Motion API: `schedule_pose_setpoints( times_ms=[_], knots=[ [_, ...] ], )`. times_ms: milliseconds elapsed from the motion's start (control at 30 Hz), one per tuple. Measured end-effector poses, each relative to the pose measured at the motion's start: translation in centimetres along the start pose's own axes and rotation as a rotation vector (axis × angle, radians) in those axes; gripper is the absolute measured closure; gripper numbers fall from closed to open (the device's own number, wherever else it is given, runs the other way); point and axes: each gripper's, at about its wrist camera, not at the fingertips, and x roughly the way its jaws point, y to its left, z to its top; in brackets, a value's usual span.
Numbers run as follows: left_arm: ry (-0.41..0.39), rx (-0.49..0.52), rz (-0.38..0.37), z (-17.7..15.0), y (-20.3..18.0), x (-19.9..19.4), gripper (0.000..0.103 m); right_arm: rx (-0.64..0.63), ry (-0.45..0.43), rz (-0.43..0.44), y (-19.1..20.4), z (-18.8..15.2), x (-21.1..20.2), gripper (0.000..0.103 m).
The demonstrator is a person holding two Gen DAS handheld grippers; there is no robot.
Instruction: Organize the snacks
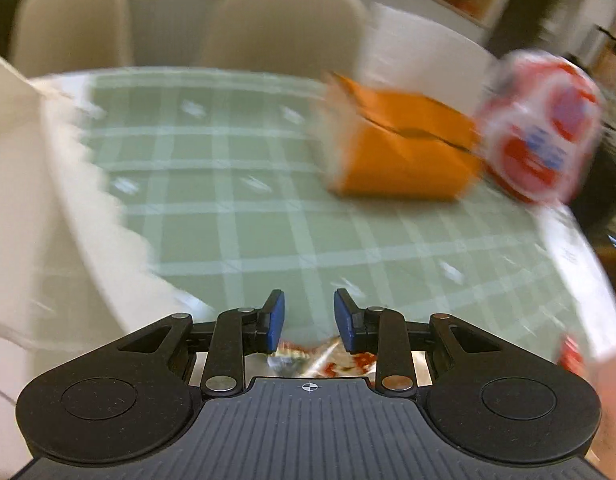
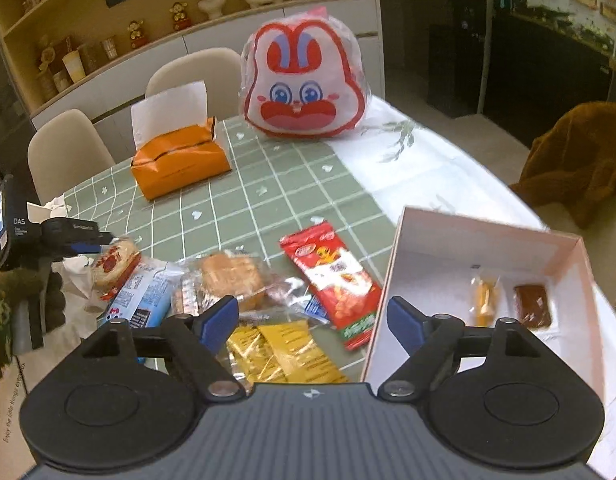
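Left wrist view is motion-blurred. The left hand-held gripper has its blue pads a narrow gap apart; a crinkled red-and-white snack wrapper shows low between and behind them, but whether the pads grip it cannot be told. Seen from the right wrist view, the left hand-held gripper sits at the tabletop's left edge, its tip right at a round red-printed snack.

The right hand-held gripper hangs wide open, nothing between its fingers, above the near edge of the tabletop, which has a green checked cloth.

Snacks lie clustered near the front edge: a blue-and-white packet, a clear-wrapped brown cake, two yellow sachets partly under the right gripper, and a long red packet angled toward the box.

An open white box sits at the right front corner, touching the red packet's lower end. Inside it, toward the right wall: a small orange wrapped piece and a dark brown wrapped piece, side by side, apart.

At the far edge: an orange tissue pack with a white sheet standing up, and a rabbit-face bag, upright. Beige chairs stand behind.
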Motion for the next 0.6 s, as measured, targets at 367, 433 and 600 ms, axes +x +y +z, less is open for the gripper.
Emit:
schedule_pose_setpoints(
  times_ms=[367,433,600],
  knots=[
    [0.035,-0.083,-0.222,-5.5,-0.9,-6.3,0.067,-0.075,0.095,0.131,6.6,-1.3,3.1,0.02],
    [-0.034,-0.078,-0.163,-5.0,-0.3,-8.9,0.067,-0.096,0.108,0.172,8.8,-1.6,3.7,0.02],
    [-0.097,-0.014,-0.071,-5.2,0.5,-13.3,0.067,-0.156,0.146,0.261,14.2,-2.6,5.9,0.02]
  ],
)
